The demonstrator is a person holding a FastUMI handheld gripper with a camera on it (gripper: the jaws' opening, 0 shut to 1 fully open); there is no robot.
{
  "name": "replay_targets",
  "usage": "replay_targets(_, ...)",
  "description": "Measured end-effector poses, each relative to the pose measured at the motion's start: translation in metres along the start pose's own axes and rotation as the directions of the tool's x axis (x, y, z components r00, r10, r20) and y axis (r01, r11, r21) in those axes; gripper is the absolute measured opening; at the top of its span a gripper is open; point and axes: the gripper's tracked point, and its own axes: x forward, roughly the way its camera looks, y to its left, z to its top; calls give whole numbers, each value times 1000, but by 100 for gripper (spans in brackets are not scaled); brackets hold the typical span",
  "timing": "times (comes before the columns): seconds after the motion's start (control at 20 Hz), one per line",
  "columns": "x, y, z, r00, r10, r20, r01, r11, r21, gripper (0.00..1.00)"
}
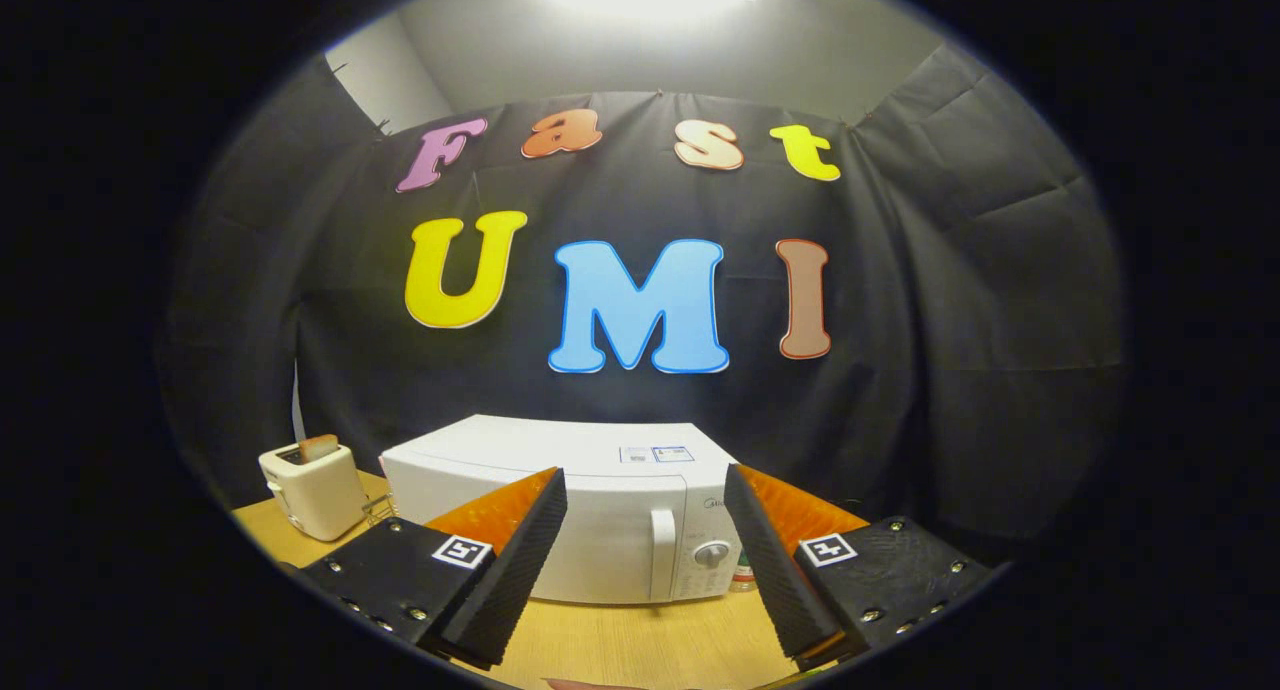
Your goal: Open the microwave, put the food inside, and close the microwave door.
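A toaster [312, 490] with a slice in its slot is seen at far left on the wooden table [640, 640]. The white microwave [560, 510], door closed, is placed beyond the fingers, its handle [662, 554] framed between them. The gripper [645, 490] is held wide open, nothing grasped.

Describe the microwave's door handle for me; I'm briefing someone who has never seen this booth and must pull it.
On the wooden table stands a white microwave, door closed, beyond the open gripper, with a small toaster beside it. The handle is the upright white bar on its front, between door and control panel. Unlike the round knob next to it, it is tall and narrow.
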Motion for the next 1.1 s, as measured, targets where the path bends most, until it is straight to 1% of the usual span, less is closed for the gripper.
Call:
replay_targets(0.2, 38, -3, -37, 999, 13, -50, -11, 999, 44, 96)
replay_targets(0.35, 65, -9, -67, 995, -1, -96, 7, 998, 68, 96)
replay_targets(0.45, 79, -7, -79, 994, 2, -106, 6, 997, 74, 96)
replay_targets(0.6, 96, -6, -100, 992, 1, -125, 6, 999, 52, 83)
replay_targets(0.65, 101, -4, -109, 990, 10, -144, -2, 998, 62, 77)
replay_targets(0.7, 104, -5, -113, 987, 12, -159, -2, 998, 66, 77)
replay_targets(0.75, 107, -5, -118, 986, 12, -167, -1, 998, 68, 67)
replay_targets(0.8, 110, -6, -120, 985, -4, -174, 14, 998, 59, 61)
replay_targets(0.85, 113, -13, -121, 985, -30, -172, 39, 998, 50, 43)
replay_targets(0.9, 117, -11, -121, 985, -35, -171, 43, 998, 44, 30)
replay_targets(0.95, 111, -11, -119, 984, -41, -173, 46, 999, 26, 22)
replay_targets(1.0, 111, -11, -120, 983, -40, -181, 45, 999, 20, 22)
replay_targets(1.05, 111, -10, -119, 983, -32, -181, 40, 999, 36, 16)
replay_targets(1.1, 110, -10, -122, 981, -19, -194, 29, 998, 52, 16)
